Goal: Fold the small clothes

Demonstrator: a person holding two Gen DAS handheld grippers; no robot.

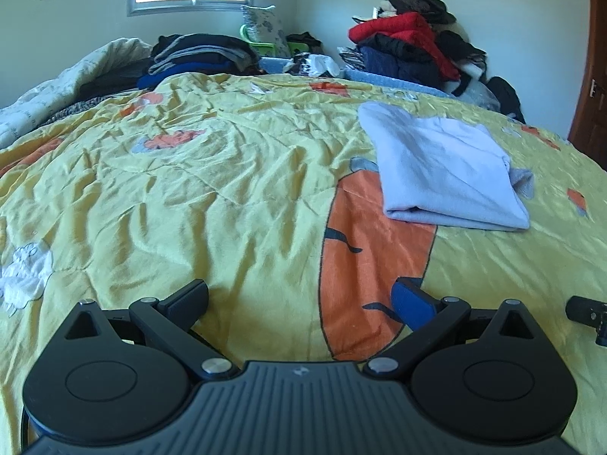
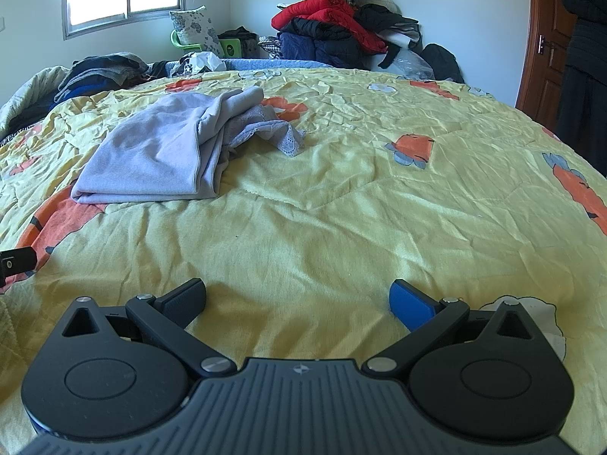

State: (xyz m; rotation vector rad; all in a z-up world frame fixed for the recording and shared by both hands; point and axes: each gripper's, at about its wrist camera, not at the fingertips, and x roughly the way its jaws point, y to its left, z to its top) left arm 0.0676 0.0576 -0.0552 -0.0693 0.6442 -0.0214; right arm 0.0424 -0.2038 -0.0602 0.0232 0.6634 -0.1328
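A pale lilac garment [image 1: 444, 167] lies folded on the yellow quilt [image 1: 212, 174], ahead and to the right of my left gripper [image 1: 299, 297]. The left gripper is open and holds nothing. In the right wrist view the same garment [image 2: 159, 155] sits ahead to the left, with a lace-edged part [image 2: 273, 132] spilling out on its right side. My right gripper [image 2: 297, 297] is open over bare yellow quilt [image 2: 341, 204], well short of the garment. A black part of the other gripper [image 1: 588, 313] shows at the right edge of the left wrist view.
Stacked dark clothes [image 1: 197, 57] lie at the far left of the bed. A heap of red and dark jackets [image 2: 334, 30] rises in the far corner. A wooden door [image 2: 546, 49] and a person in dark clothing [image 2: 584, 60] are at the right.
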